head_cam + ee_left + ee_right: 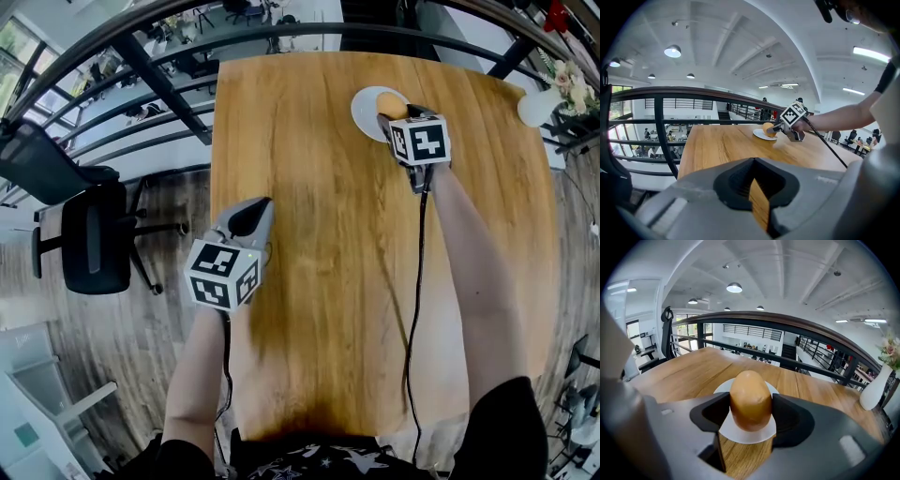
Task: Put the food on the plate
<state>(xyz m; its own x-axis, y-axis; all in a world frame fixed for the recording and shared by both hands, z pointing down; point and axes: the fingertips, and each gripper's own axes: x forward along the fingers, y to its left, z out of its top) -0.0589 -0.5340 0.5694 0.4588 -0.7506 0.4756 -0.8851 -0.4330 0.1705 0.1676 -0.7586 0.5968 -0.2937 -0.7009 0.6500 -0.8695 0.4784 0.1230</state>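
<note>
My right gripper [750, 409] is clamped on the food [750, 397] – long axis upright, directly over the plate [751, 436] – so it goes straight down.

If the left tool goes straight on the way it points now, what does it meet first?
Probably the railing beyond the table: the left tool points over bare wood, and the plate lies right of its line. Depth is unclear.

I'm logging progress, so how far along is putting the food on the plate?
Done: the golden-brown oval roll is over the round white plate. In hand: the right gripper clamps it there. Still to do: let go and pull back. The left gripper sits shut and empty.
</note>
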